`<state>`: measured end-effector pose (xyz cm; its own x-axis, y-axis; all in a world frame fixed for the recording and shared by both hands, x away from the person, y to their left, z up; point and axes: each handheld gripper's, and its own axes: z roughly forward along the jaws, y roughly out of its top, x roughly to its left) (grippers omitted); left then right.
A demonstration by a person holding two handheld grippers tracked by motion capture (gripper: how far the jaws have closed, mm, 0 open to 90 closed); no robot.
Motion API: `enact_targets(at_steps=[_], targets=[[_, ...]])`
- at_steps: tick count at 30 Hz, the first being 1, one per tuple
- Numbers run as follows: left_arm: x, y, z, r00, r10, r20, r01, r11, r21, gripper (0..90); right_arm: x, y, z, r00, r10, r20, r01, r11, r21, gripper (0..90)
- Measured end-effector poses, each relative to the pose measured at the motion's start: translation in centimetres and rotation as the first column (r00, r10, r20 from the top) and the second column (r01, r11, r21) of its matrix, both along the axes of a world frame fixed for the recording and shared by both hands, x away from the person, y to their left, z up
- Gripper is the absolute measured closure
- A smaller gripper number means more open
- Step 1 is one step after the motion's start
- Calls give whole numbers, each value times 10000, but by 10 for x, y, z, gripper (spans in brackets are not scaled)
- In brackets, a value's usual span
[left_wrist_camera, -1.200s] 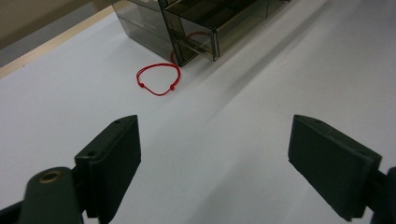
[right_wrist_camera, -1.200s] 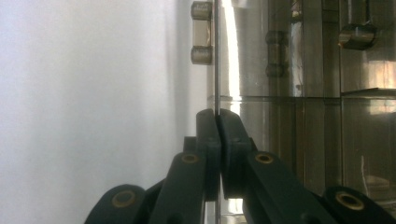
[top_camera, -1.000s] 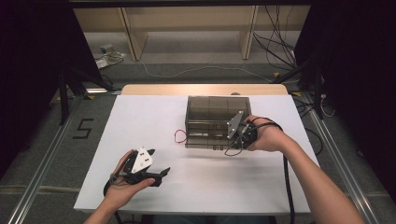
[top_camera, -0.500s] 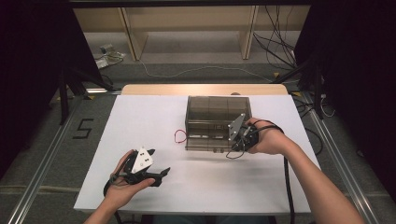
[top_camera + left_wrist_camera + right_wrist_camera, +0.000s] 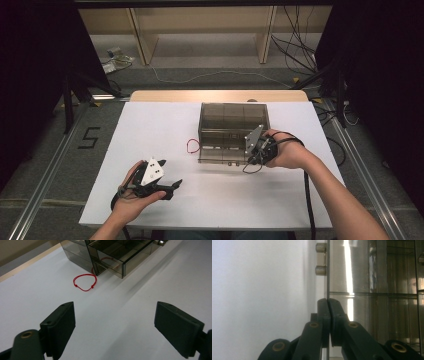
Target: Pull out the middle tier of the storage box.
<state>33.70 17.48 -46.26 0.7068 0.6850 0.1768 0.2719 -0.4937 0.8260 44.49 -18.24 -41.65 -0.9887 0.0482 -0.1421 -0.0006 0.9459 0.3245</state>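
Observation:
A smoky see-through box (image 5: 232,120) with inner compartments stands on the white table (image 5: 150,125). In the left gripper view its lower drawer (image 5: 125,257) sticks out a little. My right gripper (image 5: 250,159) is at the box's near right corner; in the right gripper view its jaws (image 5: 328,301) are pressed together on the thin edge of the drawer's front panel (image 5: 362,277), below a small metal fitting (image 5: 321,258). A red string loop (image 5: 192,145) (image 5: 85,282) lies flat beside the box's left front corner. My left gripper (image 5: 172,189) (image 5: 115,315) rests open near the table's front left, with nothing between its pads.
The white sheet covers a wooden table whose far edge (image 5: 220,95) shows behind the box. Cables trail on the floor beyond it and at the right. A metal rail (image 5: 45,175) runs along the left side.
The right gripper has crept slightly toward the near edge, still closed at the box's front. The left gripper and the red loop have stayed put.

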Motion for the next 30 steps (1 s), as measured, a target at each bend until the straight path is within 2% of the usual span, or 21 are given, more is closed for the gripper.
enact_targets(at_steps=[11, 12, 15, 16, 18, 19, 20, 22, 24, 25, 26, 28, 30], targets=[[0, 0, 0, 10000, -15, 9, 15, 10000, 26, 171, -1, -2, -2, 10000, -25, 31, 25, 9999, 146, 877], [0, 0, 0, 10000, 0, 15, 0, 10000, -1, 170, -2, -2, -2, 9999, -120, 6, 120, 9998, 134, 826], [0, 0, 0, 10000, 4, 8, -4, 10000, 3, 170, -3, -2, 0, 9994, -338, -107, 341, 9990, 288, 775], [0, 0, 0, 10000, 4, 2, -4, 10000, 5, 170, -3, -3, 1, 9978, -618, -220, 629, 9964, 562, 702], [0, 0, 0, 10000, -12, -7, 12, 10000, -8, 171, -3, -4, 1, 9972, -702, -244, 718, 9950, 696, 675], [0, 0, 0, 10000, -24, -23, 24, 10000, -19, 171, -2, -5, 0, 9964, -817, -222, 836, 9908, 1063, 586], [0, 0, 0, 10000, -34, -27, 34, 10000, -4, 171, -2, -6, -1, 9957, -896, -233, 918, 9881, 1232, 534], [0, 0, 0, 10000, -41, -25, 41, 10000, 14, 171, -2, -7, -1, 9936, -1090, -297, 1121, 9842, 1373, 526], [0, -1, 0, 10000, -14, -19, 14, 10000, -18, 171, -4, -10, -1, 9907, -1306, -378, 1352, 9762, 1695, 484], [0, 0, 0, 10000, 8, -25, -8, 10000, -2, 171, -5, -12, -1, 9857, -1623, -442, 1681, 9625, 2128, 425], [0, 0, 0, 10000, 8, -25, -8, 10000, -2, 171, -5, -12, -1, 9857, -1623, -442, 1681, 9625, 2128, 425], [0, 0, 0, 10000, 14, -36, -14, 10000, 1, 171, -6, -15, 0, 9791, -1951, -570, 2033, 9412, 2699, 353], [0, 0, 0, 10000, 16, -60, -16, 10000, 31, 171, -10, -17, -1, 9737, -2203, -587, 2272, 9153, 3326, 312]])
